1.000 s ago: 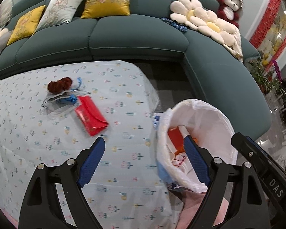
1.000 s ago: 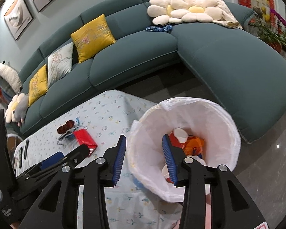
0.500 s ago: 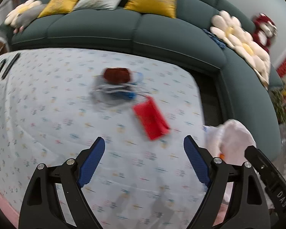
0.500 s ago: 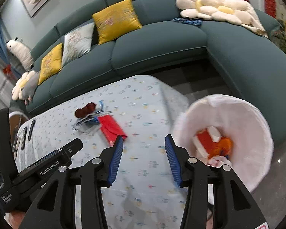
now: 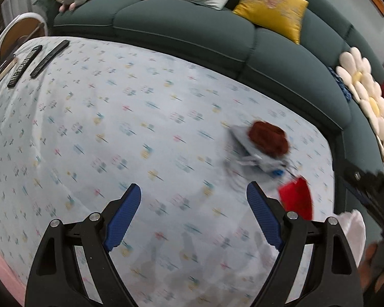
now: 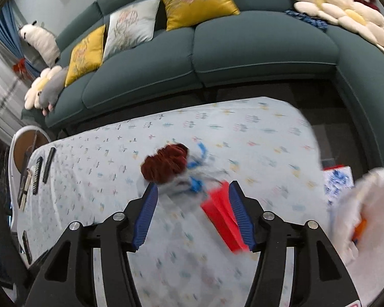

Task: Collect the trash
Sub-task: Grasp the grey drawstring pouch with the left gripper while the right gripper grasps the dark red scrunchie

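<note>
Moved: both views had swung off the white bag and onto the table; the trash pile, far off a second before, now lay close ahead of the right tongs.
Right tongs [image 6: 190, 186]: jaws had just been opening, stood about half apart, gripped nothing; the red packet's near end showed between the blue pads, with no press on it to be seen.
Left tongs [image 5: 194, 192]: jaws wide apart, empty, over bare cloth [image 5: 115, 128], well left of the pile.
Trash count: one red packet [image 6: 221, 215], one dark red clump [image 6: 165, 161], one clear wrapper with blue bits [image 6: 194, 179]; all blurred.
Trash look: packet flat, bright red, long and narrow, lying aslant; clump ruffled, maroon, rounded; wrapper crumpled, greyish, between the two and touching both.
Trash place: on the table, toward its right half, near the sofa side.
Bag [image 6: 366, 204]: one, white, open, off the table's right end, orange and red scraps inside.
Remotes [image 5: 35, 61]: two long black ones side by side at the far left corner.
Sofa [image 6: 256, 48]: one, teal, curved; three yellow cushions counted across both views, one pale one.
</note>
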The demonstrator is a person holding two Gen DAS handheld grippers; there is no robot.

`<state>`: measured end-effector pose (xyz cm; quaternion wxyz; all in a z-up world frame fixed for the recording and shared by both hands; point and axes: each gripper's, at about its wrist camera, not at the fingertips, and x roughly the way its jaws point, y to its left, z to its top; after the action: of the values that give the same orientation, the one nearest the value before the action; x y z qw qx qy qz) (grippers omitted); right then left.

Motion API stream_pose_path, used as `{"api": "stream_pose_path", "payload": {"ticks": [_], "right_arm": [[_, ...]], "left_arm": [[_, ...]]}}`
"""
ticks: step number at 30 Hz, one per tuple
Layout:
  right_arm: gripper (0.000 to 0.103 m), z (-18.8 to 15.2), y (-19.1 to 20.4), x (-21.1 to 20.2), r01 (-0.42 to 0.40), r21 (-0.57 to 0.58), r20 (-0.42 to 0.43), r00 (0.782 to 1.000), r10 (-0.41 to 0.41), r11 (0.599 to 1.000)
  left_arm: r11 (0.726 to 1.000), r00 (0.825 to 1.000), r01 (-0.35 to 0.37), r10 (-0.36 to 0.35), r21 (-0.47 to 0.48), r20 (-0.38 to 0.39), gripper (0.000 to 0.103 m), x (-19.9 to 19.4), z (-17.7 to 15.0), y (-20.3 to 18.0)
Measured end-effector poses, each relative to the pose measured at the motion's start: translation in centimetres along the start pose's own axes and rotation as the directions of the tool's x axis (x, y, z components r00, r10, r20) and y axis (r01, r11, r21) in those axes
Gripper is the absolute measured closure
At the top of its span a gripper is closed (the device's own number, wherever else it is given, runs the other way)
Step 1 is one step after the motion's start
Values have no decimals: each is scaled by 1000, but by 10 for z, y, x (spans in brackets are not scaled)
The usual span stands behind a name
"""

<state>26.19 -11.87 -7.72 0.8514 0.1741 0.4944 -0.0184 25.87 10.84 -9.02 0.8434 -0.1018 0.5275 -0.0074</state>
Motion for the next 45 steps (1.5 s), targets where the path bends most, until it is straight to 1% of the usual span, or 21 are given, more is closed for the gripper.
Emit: {"api": "stream_pose_path", "payload": {"ticks": [5,8,10,11,12,13,15,16,18,20,23,25,28,33,35,37,40,42,44,45], "right_arm": [[47,26,21,52,16,7,-58,998,-16,1000],[47,31,31,81,26,-3,-102,994,-26,1000],[53,28,36,96,34,-16,-138,990,-36,999],[62,24,36,101,28,-19,-154,988,-31,999],[69,20,36,105,23,-22,-167,986,-26,999],[71,12,37,106,19,-29,-174,985,-24,999],[79,1,36,105,9,-44,-181,983,-17,999],[81,-9,36,101,0,-57,-181,983,-11,998],[88,-23,36,95,-17,-75,-193,981,2,997],[90,-45,35,90,-39,-85,-223,975,20,996],[90,-73,29,83,-41,-85,-238,971,20,996],[90,-87,24,74,-54,-61,-238,971,38,997],[90,-100,18,49,-53,-48,-200,979,42,997],[91,-98,-1,9,-23,-44,-117,993,17,999],[91,-92,-14,-6,-16,-13,-84,996,15,1000],[91,-86,-28,-14,-7,11,-62,998,8,1000],[91,-77,-50,-25,9,55,-36,999,-7,998],[91,-73,-58,-29,16,76,-24,1000,-14,997],[91,-70,-70,-34,20,93,-17,1000,-18,995],[91,-69,-73,-36,21,98,-15,1000,-19,995]], "left_arm": [[999,1000,-8,8,-45,-8,22,14,22,25],[999,1000,-13,12,-52,-15,22,23,29,30],[998,1000,-11,10,-56,-22,22,28,32,32],[998,1000,-13,11,-58,-26,22,31,33,33],[998,1000,-11,9,-60,-30,22,33,34,33],[998,999,-7,5,-61,-34,22,35,34,32],[998,999,-2,0,-58,-39,22,39,33,30],[998,999,1,-3,-56,-42,22,39,32,28],[999,999,8,-11,-52,-49,23,41,27,26],[999,998,17,-20,-46,-56,23,42,21,22],[999,997,35,-36,-26,-69,23,40,7,15],[999,996,42,-42,-12,-77,23,39,-2,12],[999,994,52,-52,0,-93,23,38,-14,6],[996,992,87,-84,28,-98,22,36,-21,-18],[994,991,99,-94,50,-97,20,37,-20,-33],[993,991,100,-94,65,-98,16,41,-20,-44],[991,989,100,-89,90,-120,16,55,-19,-62],[990,988,87,-72,109,-134,16,67,-19,-70],[990,987,73,-55,119,-152,18,79,-19,-75],[991,986,71,-51,118,-158,21,82,-19,-76]]}}
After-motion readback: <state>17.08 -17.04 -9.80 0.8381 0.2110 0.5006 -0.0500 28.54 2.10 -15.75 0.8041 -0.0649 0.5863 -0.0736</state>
